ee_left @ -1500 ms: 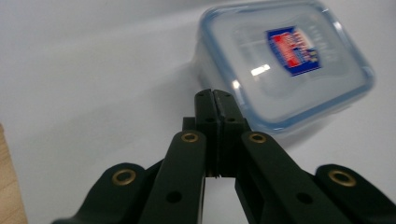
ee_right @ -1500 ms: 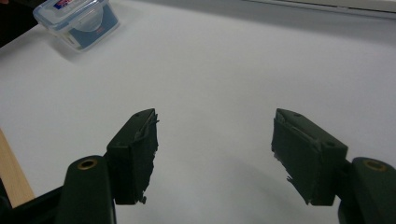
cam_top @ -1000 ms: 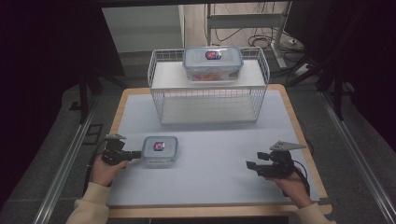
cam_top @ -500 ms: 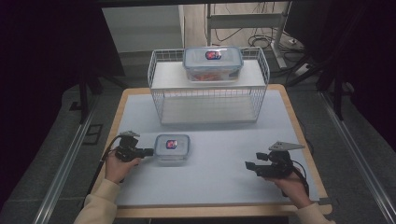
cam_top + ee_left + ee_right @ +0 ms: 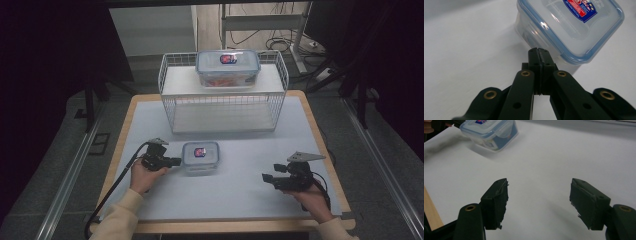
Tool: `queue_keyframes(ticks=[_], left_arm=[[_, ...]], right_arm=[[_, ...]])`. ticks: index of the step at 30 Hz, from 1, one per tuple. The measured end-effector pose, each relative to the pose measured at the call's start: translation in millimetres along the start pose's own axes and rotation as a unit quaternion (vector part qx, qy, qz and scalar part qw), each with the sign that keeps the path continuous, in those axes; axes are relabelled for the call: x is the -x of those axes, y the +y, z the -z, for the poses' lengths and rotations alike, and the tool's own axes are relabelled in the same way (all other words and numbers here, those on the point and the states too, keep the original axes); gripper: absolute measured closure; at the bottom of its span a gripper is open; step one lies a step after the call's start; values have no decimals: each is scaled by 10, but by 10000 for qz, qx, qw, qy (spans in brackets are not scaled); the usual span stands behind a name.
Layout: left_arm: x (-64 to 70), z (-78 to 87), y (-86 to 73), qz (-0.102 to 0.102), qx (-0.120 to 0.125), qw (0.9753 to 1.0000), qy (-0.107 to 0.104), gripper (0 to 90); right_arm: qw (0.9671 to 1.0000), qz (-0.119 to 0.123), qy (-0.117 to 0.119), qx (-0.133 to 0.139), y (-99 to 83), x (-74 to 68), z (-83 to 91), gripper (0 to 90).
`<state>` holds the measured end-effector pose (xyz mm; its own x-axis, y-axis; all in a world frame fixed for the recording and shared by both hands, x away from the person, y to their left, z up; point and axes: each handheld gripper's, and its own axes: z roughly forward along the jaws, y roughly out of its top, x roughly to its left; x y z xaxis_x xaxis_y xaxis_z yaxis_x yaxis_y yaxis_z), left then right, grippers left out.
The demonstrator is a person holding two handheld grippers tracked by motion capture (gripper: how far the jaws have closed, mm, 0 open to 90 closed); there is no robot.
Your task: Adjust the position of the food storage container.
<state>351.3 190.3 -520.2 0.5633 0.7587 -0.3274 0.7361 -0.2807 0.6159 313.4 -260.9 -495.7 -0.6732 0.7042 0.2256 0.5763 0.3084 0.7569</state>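
**Closed left tool nudging the small box: where it could slip**

The small lidded container sits on the counter near its front left, in front of the wire rack. The left tool has its jaws pressed together with nothing between them, and in the left gripper view their tips meet the container low at a corner, touching or almost touching its wall. The work looks like a push rather than a grasp.

The risk, as I judge it, comes from that off-centre contact: pressing at a corner may spin the box instead of sliding it straight, and the narrow closed tip could skid off the smooth clear plastic wall. A push placed higher, under the lid rim, might tip the box or catch a lid clasp.

The right tool rests well apart at the front right, jaws spread wide and empty; in its own view the container lies far off across bare counter.

Behind, the rack carries a larger lidded container on its top shelf. The rack's front face would stop any push forward; the way to the right is open
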Motion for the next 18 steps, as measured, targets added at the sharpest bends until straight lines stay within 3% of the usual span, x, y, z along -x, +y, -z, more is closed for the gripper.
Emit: queue_keyframes(ticks=[18], left_arm=[[250, -365, 272, -90, 1, 9997, -214, 900]], right_arm=[[10000, -9, 14, -22, -1, -1, -9, 306]])
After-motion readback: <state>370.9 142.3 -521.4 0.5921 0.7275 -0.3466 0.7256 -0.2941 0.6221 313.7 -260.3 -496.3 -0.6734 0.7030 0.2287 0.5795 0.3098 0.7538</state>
